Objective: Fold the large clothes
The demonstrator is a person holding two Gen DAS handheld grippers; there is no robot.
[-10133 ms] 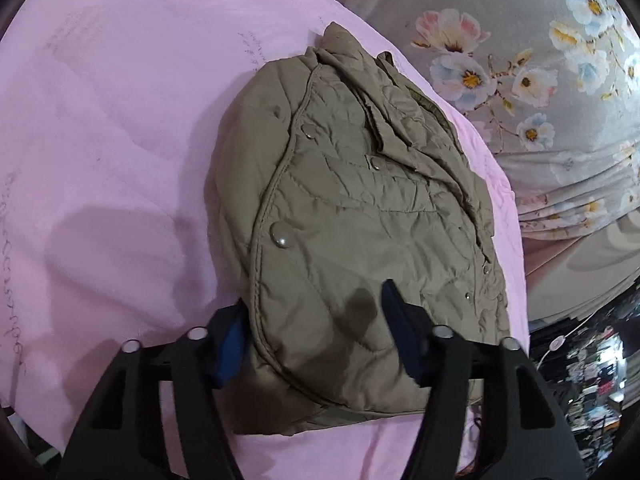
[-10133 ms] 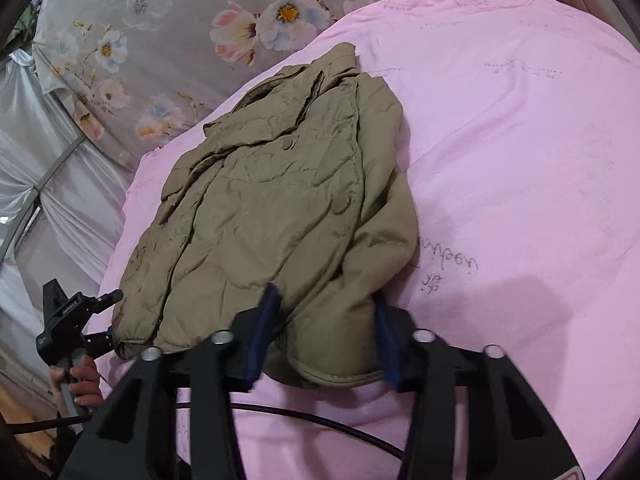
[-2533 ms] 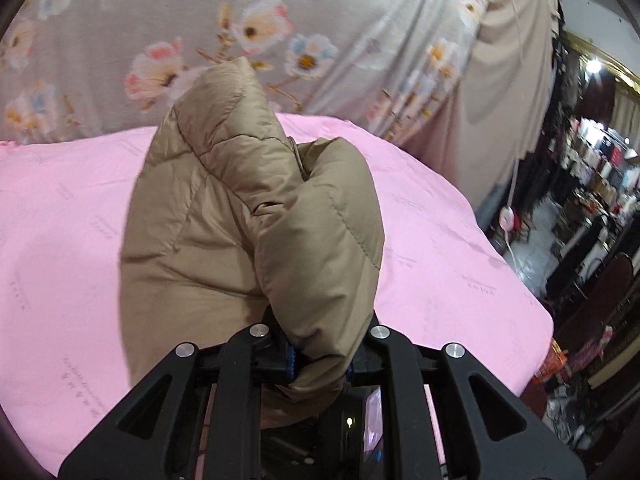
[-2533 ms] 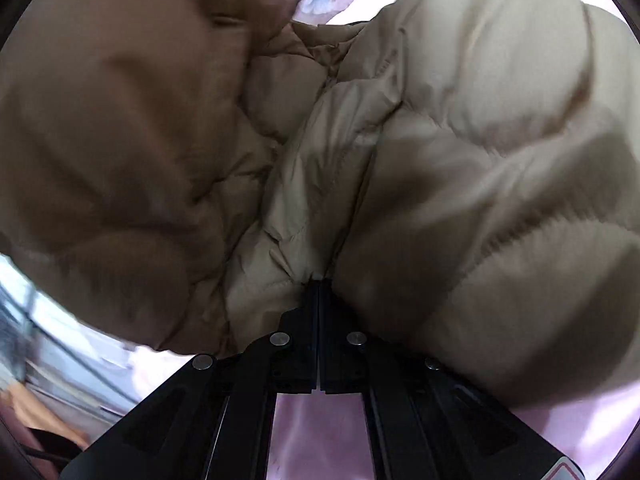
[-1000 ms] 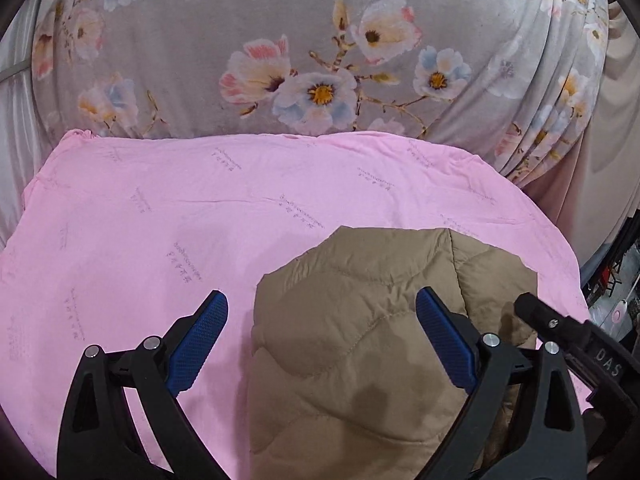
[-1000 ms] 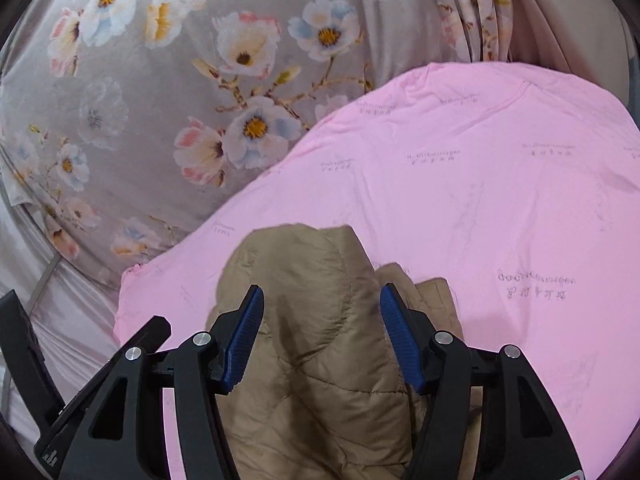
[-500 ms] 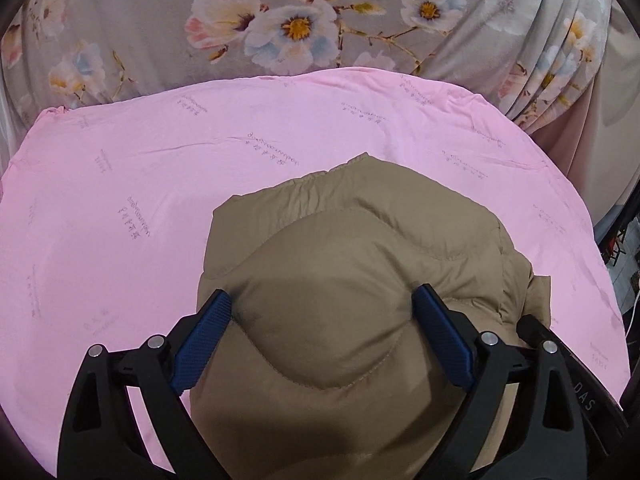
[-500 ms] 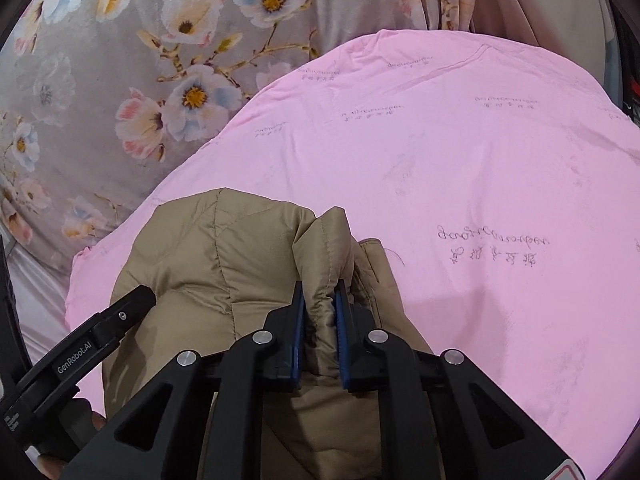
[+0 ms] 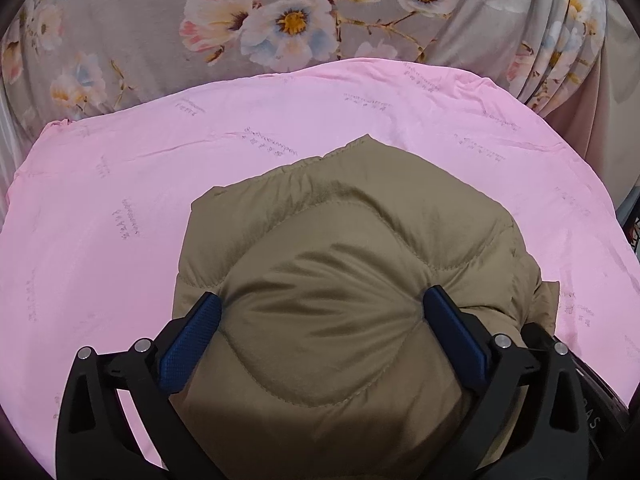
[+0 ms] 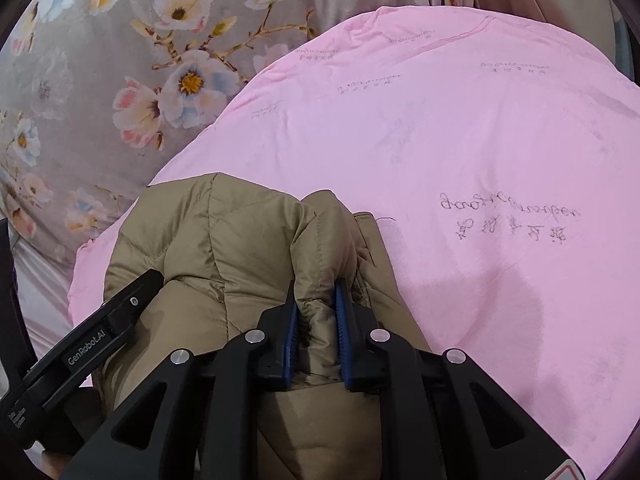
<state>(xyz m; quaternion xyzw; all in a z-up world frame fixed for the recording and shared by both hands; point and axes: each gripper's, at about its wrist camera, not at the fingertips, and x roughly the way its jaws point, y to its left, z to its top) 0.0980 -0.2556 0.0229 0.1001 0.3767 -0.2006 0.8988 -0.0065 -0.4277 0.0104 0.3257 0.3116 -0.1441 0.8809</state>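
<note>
Most of the folding looks done. The jacket [image 9: 340, 280] lies as a compact, puffy bundle on the pink sheet [image 9: 120, 184], near the front edge and close under both grippers. No sleeve or hem trails out across the sheet in either view. At the far side of the bundle a lower layer sticks out a little past the top one, so the edges are not quite flush.

The left gripper [image 9: 322, 296] has its jaws spread wide. They have just been opening further, and they straddle a bulging quilted panel on top of the bundle. The padding swells up between the two blue pads and puckers against them. This reads as pressing the bundle down, not as a grip.

The right gripper [image 10: 316, 286] has just been closing. Its jaws now stand narrow and pinch a raised ridge of the jacket at the bundle's right side. The fabric between the pads is squeezed and creased.

What seems left is small: the pinched ridge has to be laid flat and released, the top smoothed so the padding does not spring back, and perhaps the far edge evened up. Whether another fold is intended cannot be told from the pictures.

No container shows in either view, neither basket, box nor bag. The jacket rests directly on the sheet, and the floral cloth [image 9: 280, 20] hangs behind it.
</note>
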